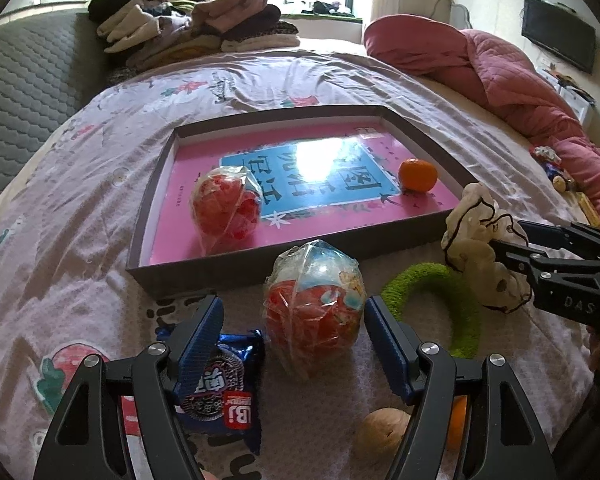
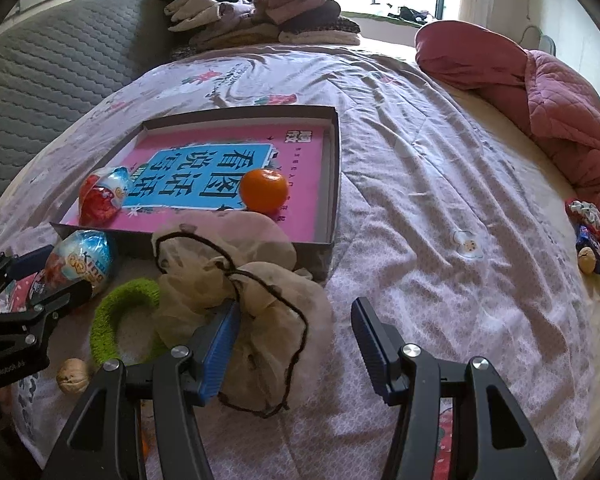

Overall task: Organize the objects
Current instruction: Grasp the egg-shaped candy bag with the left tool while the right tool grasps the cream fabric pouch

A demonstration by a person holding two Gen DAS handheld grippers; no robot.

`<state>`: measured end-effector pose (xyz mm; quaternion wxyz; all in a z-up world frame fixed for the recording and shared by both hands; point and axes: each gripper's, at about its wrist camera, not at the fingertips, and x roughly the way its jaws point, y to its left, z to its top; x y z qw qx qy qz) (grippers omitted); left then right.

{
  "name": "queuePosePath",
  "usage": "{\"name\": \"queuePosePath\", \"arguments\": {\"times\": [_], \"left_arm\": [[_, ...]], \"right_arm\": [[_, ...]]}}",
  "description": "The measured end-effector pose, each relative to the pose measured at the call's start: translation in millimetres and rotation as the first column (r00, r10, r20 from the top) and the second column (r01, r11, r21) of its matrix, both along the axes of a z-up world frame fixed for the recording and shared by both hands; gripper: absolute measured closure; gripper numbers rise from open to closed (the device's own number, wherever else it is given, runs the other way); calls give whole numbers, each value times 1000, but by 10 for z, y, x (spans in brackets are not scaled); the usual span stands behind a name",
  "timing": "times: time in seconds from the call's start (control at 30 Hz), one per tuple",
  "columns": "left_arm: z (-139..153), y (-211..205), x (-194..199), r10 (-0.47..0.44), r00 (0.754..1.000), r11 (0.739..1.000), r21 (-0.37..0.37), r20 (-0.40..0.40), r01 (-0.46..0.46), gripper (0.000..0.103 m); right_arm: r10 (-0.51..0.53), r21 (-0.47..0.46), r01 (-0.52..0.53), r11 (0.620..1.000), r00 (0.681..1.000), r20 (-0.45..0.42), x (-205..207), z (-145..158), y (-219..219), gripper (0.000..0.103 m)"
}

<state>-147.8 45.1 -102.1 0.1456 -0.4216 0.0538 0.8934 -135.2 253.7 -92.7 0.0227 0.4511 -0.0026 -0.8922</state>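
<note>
Left gripper [image 1: 294, 314] has its jaws apart, straddling the wrapped egg [image 1: 314, 300] on the bed just outside the box [image 1: 236, 266]; pads aren't touching it yet. I'd drop a bit lower and squeeze gently at the widest part, since that crinkly wrap looks slippery. Right gripper [image 2: 294, 330] is apart too, its left pad against the scrunchie [image 2: 244, 292], nothing clamped. One egg [image 1: 226, 204] and an orange [image 1: 418, 174] already sit in the box, so this one probably goes next to them.
</note>
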Motion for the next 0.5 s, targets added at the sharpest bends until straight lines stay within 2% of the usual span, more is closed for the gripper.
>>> {"name": "queuePosePath", "arguments": {"times": [0.37,0.43,0.5], "left_arm": [[-86,30,-67,-1,1000,1000,18,20,1,30],[-99,11,-88,0,1000,1000,31,29,-1,45],[-117,-6,-103,-2,999,999,44,41,0,47]], "right_arm": [[32,-16,-32,999,999,16,-32,-52,-27,68],[36,-21,-36,999,999,14,-34,-45,-27,72],[37,-23,-37,999,999,8,-30,-33,-26,75]]}}
